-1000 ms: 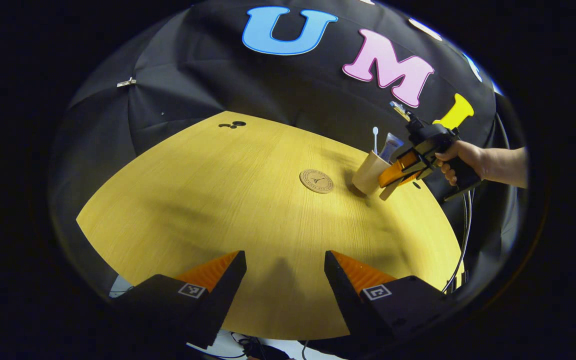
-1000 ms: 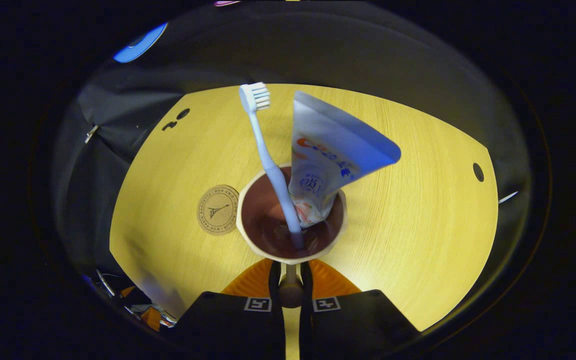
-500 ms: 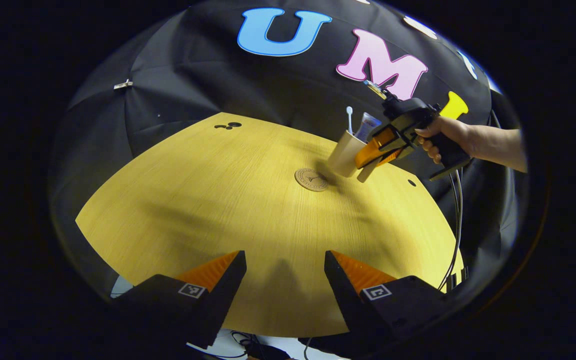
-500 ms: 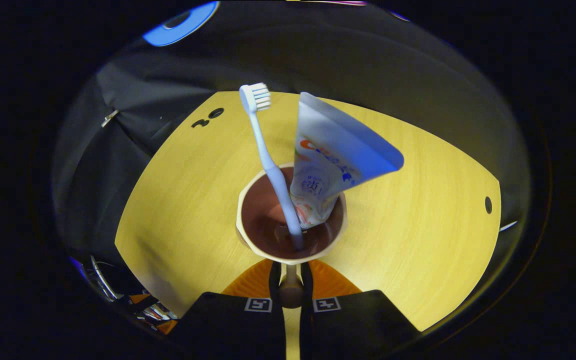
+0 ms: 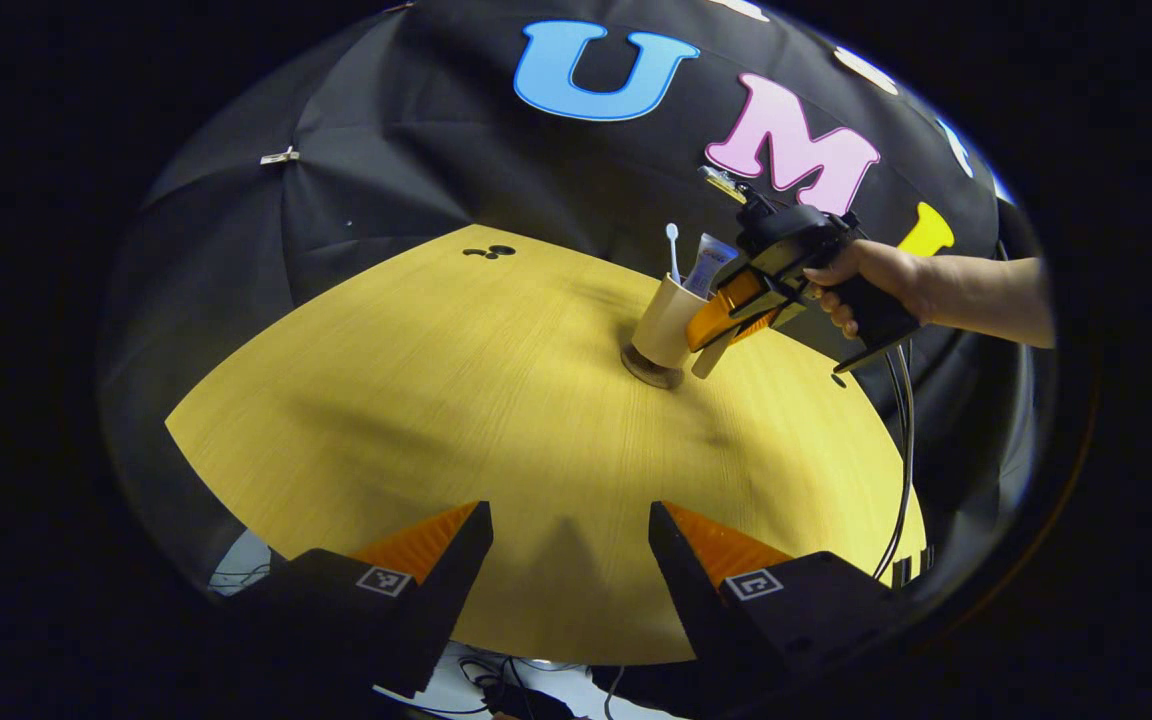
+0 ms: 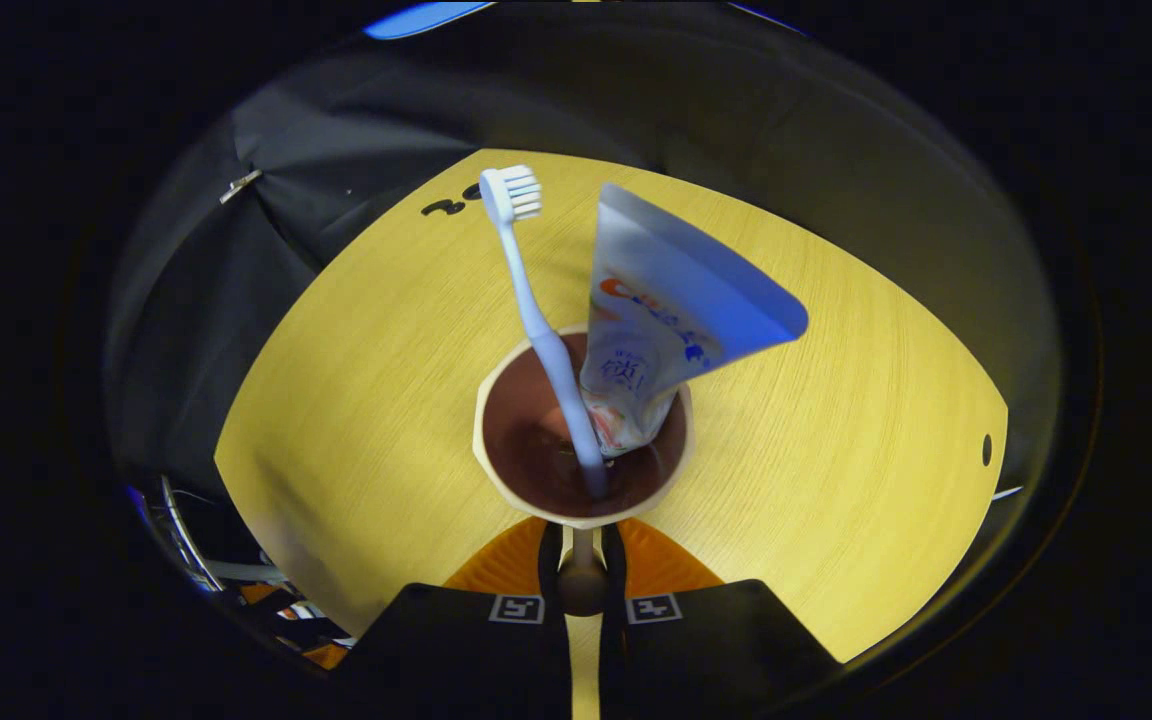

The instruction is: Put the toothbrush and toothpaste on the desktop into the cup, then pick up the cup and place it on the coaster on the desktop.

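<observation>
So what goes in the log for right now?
right tool: shut on cup handle | cup: over coaster, contact unclear | toothbrush, toothpaste: in cup | left tool: open, holding nothing

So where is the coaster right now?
In the left gripper view the coaster lies at the far right of the table, directly under the cup that the right hand-held gripper holds by its handle.
</observation>
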